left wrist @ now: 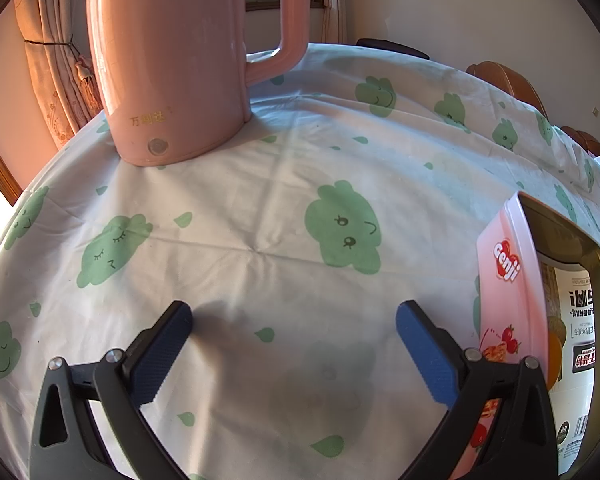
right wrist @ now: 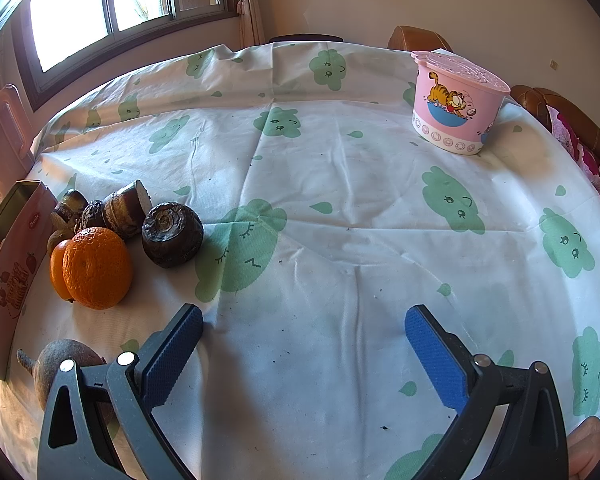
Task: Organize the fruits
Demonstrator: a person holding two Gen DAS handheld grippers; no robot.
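Oranges (right wrist: pixel 96 267) bright and dimpled, sitting just right of pink "genji" box (right wrist: pixel 14 280), dark wrinkly water chestnuts (right wrist: pixel 172 235) bunched right behind them, cut one showing white. Round mostly, no real long axis. Left gripper (left wrist: pixel 294 314) and right gripper (right wrist: pixel 304 320) both spread wide, holding nothing. Garfield tub (right wrist: pixel 456 104) well apart from box.

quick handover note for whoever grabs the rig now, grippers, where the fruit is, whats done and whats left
Left gripper: open, empty, over bare tablecloth between the pink kettle and the pink tin.
Right gripper: open, empty.
Fruit: large orange, a smaller orange behind it and dark water chestnuts lie loose on the cloth beside the tin.
Done: something orange already shows inside the tin.
Left: the loose pieces, probably into the tin.
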